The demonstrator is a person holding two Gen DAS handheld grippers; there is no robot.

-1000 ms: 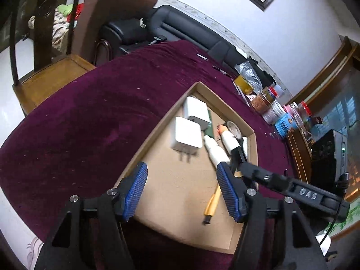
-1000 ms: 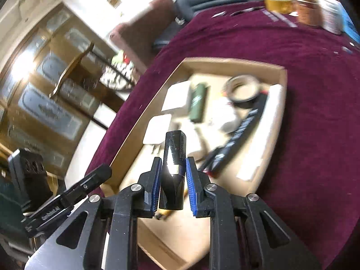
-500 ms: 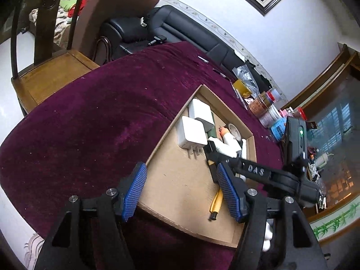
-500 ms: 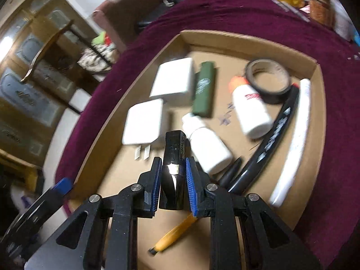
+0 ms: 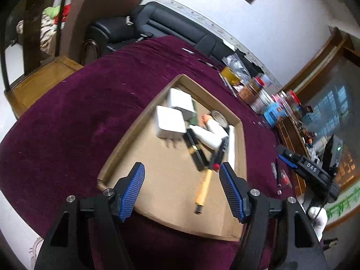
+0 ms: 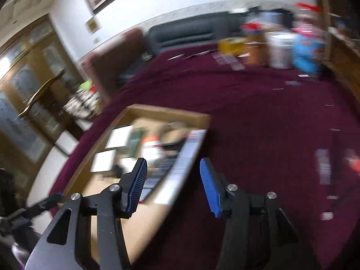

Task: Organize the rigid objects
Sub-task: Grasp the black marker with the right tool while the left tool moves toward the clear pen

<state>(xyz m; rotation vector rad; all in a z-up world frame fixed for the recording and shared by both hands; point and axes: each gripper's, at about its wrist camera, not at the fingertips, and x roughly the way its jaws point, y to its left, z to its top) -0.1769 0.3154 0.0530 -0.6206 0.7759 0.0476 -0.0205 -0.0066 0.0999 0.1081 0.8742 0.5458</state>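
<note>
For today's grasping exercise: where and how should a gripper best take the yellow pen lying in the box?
Probably grip the yellow pen mid-barrel, coming from above with the fingers across its length. It lies flat on bare cardboard, its lower half clear of neighbours; its upper end sits crowded against the black stick.

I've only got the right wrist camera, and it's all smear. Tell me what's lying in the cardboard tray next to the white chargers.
Observer: A black bar with a gold band lies flat in the tray, right beside the nearer white charger.
Operator: Now tell me what the left gripper has.
Observer: Nothing. The left gripper hangs open over the tray's near end.
Operator: Say what's under it.
Observer: A yellow pen lies on the tray floor between its fingers.
</note>
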